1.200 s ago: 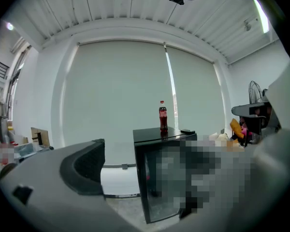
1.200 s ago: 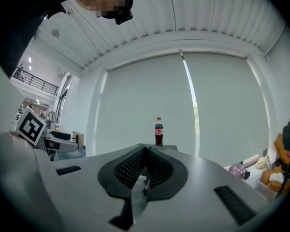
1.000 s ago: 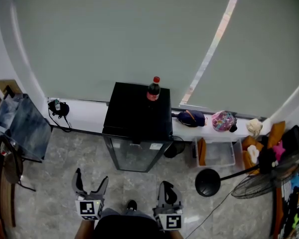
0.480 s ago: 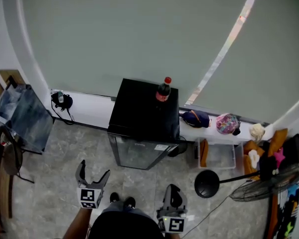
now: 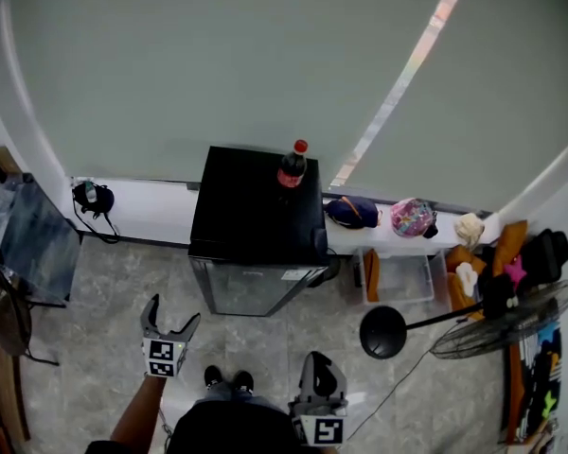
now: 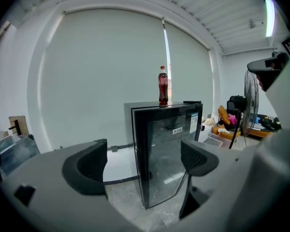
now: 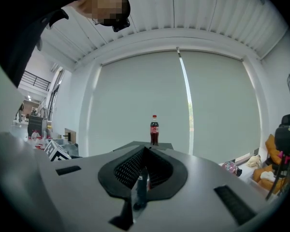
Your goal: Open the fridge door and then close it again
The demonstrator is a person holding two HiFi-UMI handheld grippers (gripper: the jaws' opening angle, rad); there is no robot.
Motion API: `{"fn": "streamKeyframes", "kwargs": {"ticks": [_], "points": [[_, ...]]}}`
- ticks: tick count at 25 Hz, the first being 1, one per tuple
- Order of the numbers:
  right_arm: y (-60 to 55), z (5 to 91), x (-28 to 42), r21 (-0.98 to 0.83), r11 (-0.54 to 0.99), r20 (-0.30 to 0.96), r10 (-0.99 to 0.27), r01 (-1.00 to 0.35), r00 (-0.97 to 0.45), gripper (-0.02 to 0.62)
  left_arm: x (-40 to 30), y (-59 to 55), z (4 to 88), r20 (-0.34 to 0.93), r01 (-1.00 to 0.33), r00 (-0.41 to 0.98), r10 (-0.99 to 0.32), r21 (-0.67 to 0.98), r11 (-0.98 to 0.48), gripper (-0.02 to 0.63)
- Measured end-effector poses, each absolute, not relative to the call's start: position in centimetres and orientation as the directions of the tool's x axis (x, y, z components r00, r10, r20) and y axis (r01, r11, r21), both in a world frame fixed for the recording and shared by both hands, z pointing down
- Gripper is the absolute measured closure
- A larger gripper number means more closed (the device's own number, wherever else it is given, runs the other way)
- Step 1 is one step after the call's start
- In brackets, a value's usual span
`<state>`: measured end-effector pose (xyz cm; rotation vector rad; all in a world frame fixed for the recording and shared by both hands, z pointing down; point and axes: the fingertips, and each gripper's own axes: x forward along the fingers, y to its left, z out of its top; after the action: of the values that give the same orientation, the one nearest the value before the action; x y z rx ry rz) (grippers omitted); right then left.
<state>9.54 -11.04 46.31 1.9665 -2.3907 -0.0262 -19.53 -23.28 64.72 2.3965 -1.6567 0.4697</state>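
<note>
Closing in on the fridge (image 5: 256,206), door (image 5: 249,289) not yet opened.
Swung left gripper (image 5: 171,312) out left, jaws apart and empty; kept right gripper (image 5: 320,375) near, jaws together; likely reaching next.

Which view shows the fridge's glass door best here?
The left gripper view: the glass door appears nearly front-on, shut, framed by open jaws. The head view shows the door steeply from above. The right gripper view's shut jaws block it.

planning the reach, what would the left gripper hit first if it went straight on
Probably the mini fridge's glass door, dead ahead of the open left gripper, with only floor between.
</note>
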Motion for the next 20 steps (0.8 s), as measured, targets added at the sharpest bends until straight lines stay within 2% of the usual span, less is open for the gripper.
{"fn": "streamKeyframes", "kwargs": {"ticks": [5,8,14,20], "points": [[-10.8,46.3,9.5,0.065,0.171,0.034,-0.985,-0.983,-0.169,0.586,-19.3,-25.3,68.0,0.418,-0.919,0.346,-0.840,-0.029,-0.393,0.132],[-10.8,46.3,10.3,0.064,0.131,0.043,-0.991,-0.989,-0.128,0.586,-19.5,-26.7,70.2,0.450,-0.917,0.336,-0.827,-0.045,-0.397,0.162],[-9.6,46.7,13.2,0.064,0.015,0.067,-0.998,-0.998,-0.011,0.586,-19.1,-29.1,73.5,0.510,-0.897,0.356,-0.783,-0.049,-0.439,0.166],[-8.7,46.9,13.8,0.081,-0.036,0.083,-0.996,-0.996,0.043,0.586,-18.5,-31.4,76.7,0.565,-0.881,0.370,-0.737,-0.039,-0.472,0.182]]}}
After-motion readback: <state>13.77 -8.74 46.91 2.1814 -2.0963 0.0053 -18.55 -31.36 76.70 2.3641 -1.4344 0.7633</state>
